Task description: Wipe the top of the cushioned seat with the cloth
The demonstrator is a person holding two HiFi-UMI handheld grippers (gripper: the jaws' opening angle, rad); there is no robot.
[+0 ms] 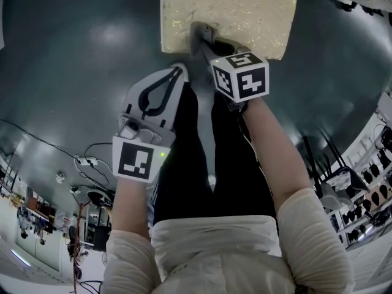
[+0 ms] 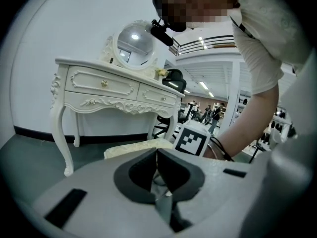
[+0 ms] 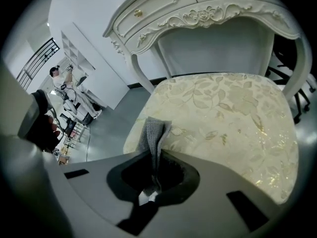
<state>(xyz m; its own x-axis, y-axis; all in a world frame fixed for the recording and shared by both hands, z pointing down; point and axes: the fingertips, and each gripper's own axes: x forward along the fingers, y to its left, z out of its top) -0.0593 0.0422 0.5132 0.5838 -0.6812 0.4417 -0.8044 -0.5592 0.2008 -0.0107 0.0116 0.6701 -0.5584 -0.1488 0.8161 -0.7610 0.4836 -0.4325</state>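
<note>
Grey cloth point(image 3: 154, 133) pinched in your right gripper point(image 3: 155, 153), at the near edge of the cream cushioned seat point(image 3: 233, 118).
The cloth looks light and limp, with a long tail trailing toward you. Hold it near the bunched top. The seat looks soft and yielding. Your left gripper point(image 2: 157, 155) has its jaws pressed together, just beside the cloth.
</note>
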